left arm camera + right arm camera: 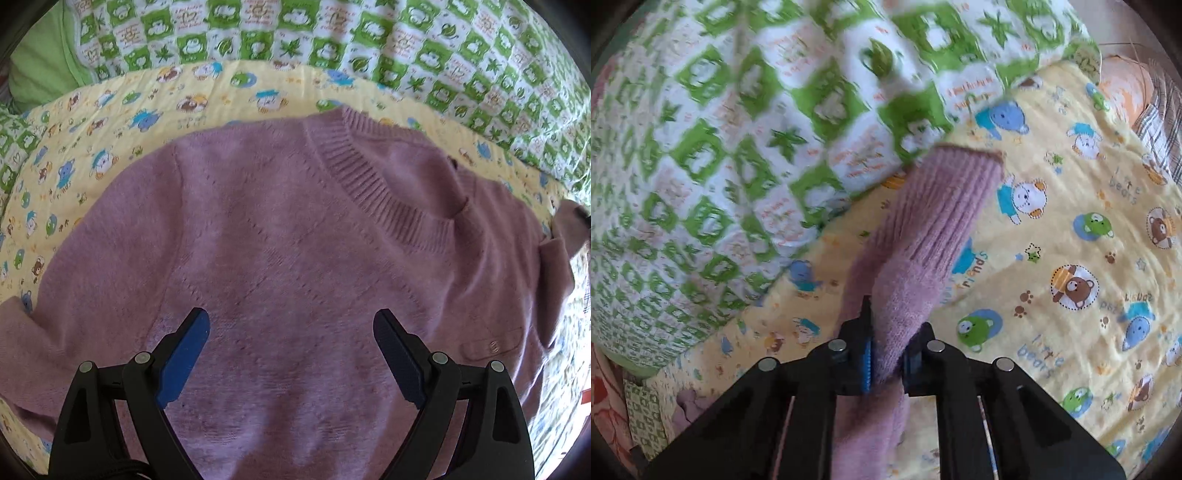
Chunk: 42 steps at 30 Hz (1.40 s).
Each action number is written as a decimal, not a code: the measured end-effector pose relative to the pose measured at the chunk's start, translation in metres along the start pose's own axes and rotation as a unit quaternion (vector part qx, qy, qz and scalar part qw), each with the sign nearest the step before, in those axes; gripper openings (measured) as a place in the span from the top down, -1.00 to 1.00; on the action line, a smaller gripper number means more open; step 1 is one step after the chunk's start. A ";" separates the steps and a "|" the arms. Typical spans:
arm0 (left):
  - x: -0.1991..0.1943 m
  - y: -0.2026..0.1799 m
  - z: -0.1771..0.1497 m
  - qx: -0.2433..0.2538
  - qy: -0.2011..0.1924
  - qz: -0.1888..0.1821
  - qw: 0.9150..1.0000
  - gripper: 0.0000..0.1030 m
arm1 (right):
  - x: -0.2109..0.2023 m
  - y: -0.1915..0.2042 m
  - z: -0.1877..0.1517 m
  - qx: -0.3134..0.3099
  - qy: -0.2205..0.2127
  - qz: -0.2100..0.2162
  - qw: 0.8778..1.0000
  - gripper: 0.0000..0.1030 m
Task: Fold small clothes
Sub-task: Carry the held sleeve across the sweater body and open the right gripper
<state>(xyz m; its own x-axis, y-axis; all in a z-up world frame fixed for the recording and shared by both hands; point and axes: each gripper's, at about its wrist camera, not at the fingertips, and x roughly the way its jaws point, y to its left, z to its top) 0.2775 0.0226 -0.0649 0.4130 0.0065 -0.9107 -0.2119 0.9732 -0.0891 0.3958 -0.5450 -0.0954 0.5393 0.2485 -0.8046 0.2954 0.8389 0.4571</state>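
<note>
Sleeve fold in hand: purple sweater (pixel 280 236) lies flat on yellow sheet (pixel 122 110).
Right gripper (pixel 884 354) clamps the sleeve (pixel 923 236); left gripper (pixel 291 332) hovers, jaws apart. Next, likely: carry sleeve across the body.

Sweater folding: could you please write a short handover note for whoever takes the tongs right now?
Left tongs: open, hovering over the sweater chest, holding nothing.
Right tongs: shut on the sleeve just behind its ribbed cuff, lifted off the yellow sheet.
Sweater lies flat, front up, collar toward the green quilt.
Done: sleeve gripped.
Left: fold sleeves in, then fold the body.
</note>
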 end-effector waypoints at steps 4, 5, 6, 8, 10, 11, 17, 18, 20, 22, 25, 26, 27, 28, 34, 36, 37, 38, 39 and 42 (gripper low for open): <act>-0.009 0.023 -0.016 0.000 -0.001 -0.006 1.000 -0.77 | -0.061 0.054 -0.026 -0.041 -0.038 0.048 0.997 0.80; -0.013 0.030 -0.020 0.000 0.000 -0.005 1.000 -0.77 | -0.074 0.070 -0.035 -0.050 -0.042 0.064 0.996 0.80; -0.018 0.038 -0.026 -0.002 0.000 -0.005 1.000 -0.77 | -0.088 0.093 -0.048 -0.061 -0.043 0.085 0.994 0.80; -0.027 0.051 -0.033 -0.010 0.000 -0.014 1.000 -0.77 | -0.108 0.137 -0.079 -0.087 -0.040 0.124 0.988 0.80; -0.038 0.063 -0.037 -0.014 -0.004 -0.019 1.000 -0.77 | -0.115 0.183 -0.116 -0.111 -0.027 0.152 0.982 0.80; -0.045 0.070 -0.039 -0.017 -0.009 -0.021 1.000 -0.77 | -0.113 0.208 -0.138 -0.124 -0.017 0.164 0.979 0.80; -0.071 0.098 -0.046 -0.029 -0.015 -0.040 0.999 -0.77 | -0.057 0.312 -0.266 -0.195 0.073 0.190 0.959 0.80; -0.075 0.101 -0.048 -0.031 -0.016 -0.044 0.998 -0.77 | -0.043 0.325 -0.286 -0.207 0.095 0.190 0.955 0.78; -0.080 0.106 -0.052 -0.033 -0.014 -0.052 0.998 -0.77 | -0.020 0.341 -0.321 -0.206 0.153 0.201 0.945 0.75; -0.079 0.105 -0.051 -0.038 -0.008 -0.067 0.997 -0.77 | -0.009 0.333 -0.337 -0.197 0.196 0.204 0.939 0.63; -0.073 0.098 -0.055 -0.046 0.009 -0.098 0.994 -0.77 | -0.011 0.322 -0.354 -0.194 0.228 0.218 0.929 0.04; -0.071 0.094 -0.056 -0.046 0.014 -0.105 0.993 -0.77 | -0.017 0.316 -0.354 -0.192 0.232 0.221 0.928 -0.12; -0.067 0.088 -0.056 -0.046 0.022 -0.115 0.992 -0.77 | -0.025 0.306 -0.351 -0.188 0.229 0.226 0.928 -0.27; -0.064 0.082 -0.056 -0.045 0.029 -0.121 0.991 -0.77 | -0.031 0.300 -0.350 -0.186 0.222 0.227 0.930 -0.28; -0.049 0.018 -0.046 -0.008 0.046 -0.132 0.990 -0.77 | -0.072 0.239 -0.312 -0.151 0.162 0.185 0.958 -0.28; -0.041 -0.010 -0.039 0.021 0.048 -0.106 0.993 -0.78 | -0.082 0.216 -0.299 -0.129 0.138 0.164 0.968 -0.28; -0.034 -0.023 -0.036 0.037 0.052 -0.083 0.995 -0.79 | -0.086 0.205 -0.293 -0.118 0.128 0.155 0.972 -0.28; -0.021 -0.038 -0.034 0.059 0.060 -0.041 0.996 -0.77 | -0.089 0.197 -0.287 -0.108 0.121 0.144 0.976 -0.28; -0.010 -0.046 -0.033 0.071 0.067 -0.014 0.995 -0.67 | -0.092 0.186 -0.281 -0.097 0.114 0.130 0.980 -0.28; 0.001 -0.047 -0.027 0.065 0.084 -0.030 0.994 0.63 | -0.097 0.162 -0.268 -0.063 0.102 0.102 0.987 -0.28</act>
<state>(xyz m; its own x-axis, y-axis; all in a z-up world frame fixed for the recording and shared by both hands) 0.2642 -0.0296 -0.0726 0.2662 -0.0794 -0.9607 -0.0712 0.9923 -0.1017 0.1800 -0.3035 -0.0452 0.4033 0.5009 -0.7658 0.0893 0.8113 0.5777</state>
